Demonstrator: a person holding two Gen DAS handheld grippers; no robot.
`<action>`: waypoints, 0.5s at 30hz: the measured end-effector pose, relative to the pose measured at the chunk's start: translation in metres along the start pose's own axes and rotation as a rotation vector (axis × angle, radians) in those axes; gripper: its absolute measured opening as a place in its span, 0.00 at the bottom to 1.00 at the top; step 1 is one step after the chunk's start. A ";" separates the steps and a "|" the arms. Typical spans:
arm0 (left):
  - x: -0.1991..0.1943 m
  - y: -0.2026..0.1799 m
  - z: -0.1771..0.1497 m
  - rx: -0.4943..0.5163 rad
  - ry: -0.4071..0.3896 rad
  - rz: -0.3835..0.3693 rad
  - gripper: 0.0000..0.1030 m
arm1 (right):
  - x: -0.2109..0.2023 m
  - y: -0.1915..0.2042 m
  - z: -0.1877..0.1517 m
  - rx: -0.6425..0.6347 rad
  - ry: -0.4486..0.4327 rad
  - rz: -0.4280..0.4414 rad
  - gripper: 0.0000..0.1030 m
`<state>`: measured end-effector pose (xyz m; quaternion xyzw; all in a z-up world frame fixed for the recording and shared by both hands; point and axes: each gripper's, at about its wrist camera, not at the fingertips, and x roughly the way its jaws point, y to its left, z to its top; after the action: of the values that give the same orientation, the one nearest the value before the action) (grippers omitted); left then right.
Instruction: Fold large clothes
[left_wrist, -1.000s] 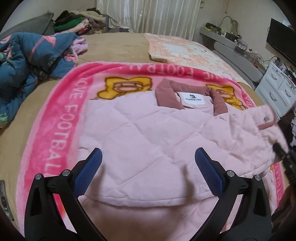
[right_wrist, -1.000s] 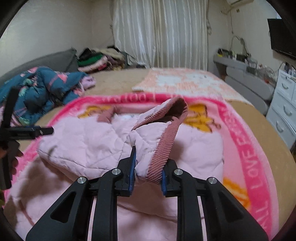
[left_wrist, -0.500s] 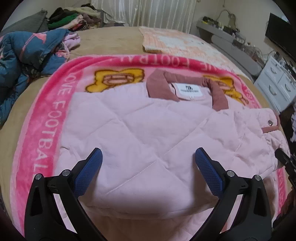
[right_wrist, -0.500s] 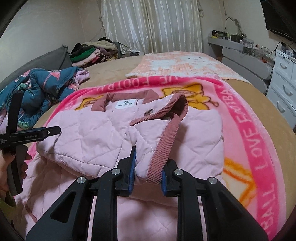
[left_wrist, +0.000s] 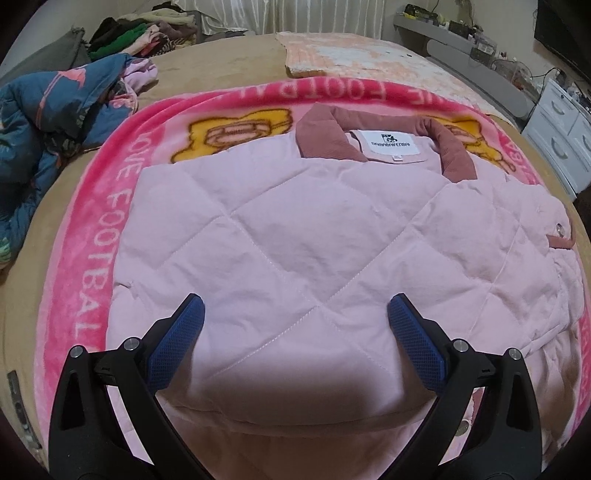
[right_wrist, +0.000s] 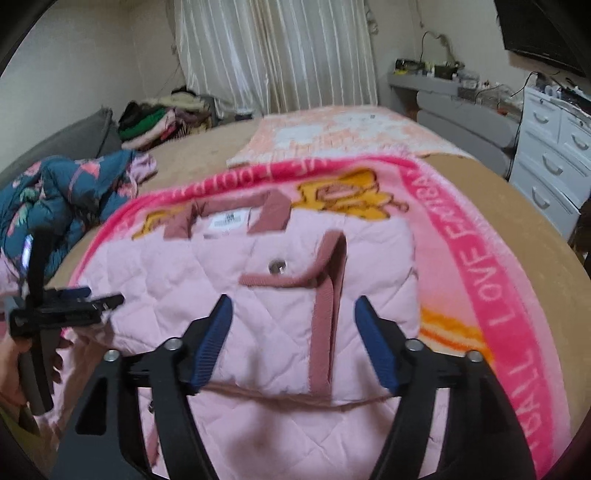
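Observation:
A pale pink quilted jacket (left_wrist: 295, 229) with a dusty-rose collar (left_wrist: 325, 136) lies on a pink football blanket (left_wrist: 85, 266) on the bed. Its sleeves are folded in over the body. My left gripper (left_wrist: 295, 310) is open and empty, low over the jacket's near part. My right gripper (right_wrist: 293, 310) is open and empty, just above the folded sleeve cuff (right_wrist: 321, 295) with its rose trim and snap button (right_wrist: 277, 265). The left gripper also shows at the left of the right wrist view (right_wrist: 92, 299).
A blue patterned quilt (left_wrist: 44, 122) is heaped at the left of the bed. A peach blanket (left_wrist: 369, 59) lies at the far end. Piled clothes (right_wrist: 159, 118) sit at the back left. White drawers (right_wrist: 554, 162) stand to the right.
My right gripper has opened and let go of the sleeve cuff, which now lies flat on the jacket. My left gripper has moved in lower over the jacket and stayed open.

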<state>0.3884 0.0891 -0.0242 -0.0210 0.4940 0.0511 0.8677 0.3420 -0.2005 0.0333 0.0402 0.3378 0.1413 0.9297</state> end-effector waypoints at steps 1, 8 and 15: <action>0.001 0.000 0.000 -0.001 0.006 0.000 0.91 | -0.004 0.002 0.002 -0.009 -0.019 -0.001 0.74; 0.014 -0.003 -0.001 0.021 0.064 0.014 0.92 | -0.011 0.021 0.005 -0.095 -0.078 -0.011 0.79; 0.028 -0.005 -0.004 0.040 0.112 0.025 0.92 | 0.007 0.045 -0.005 -0.180 -0.028 0.003 0.79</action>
<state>0.3998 0.0856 -0.0509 -0.0005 0.5428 0.0508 0.8384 0.3334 -0.1559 0.0327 -0.0410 0.3106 0.1717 0.9340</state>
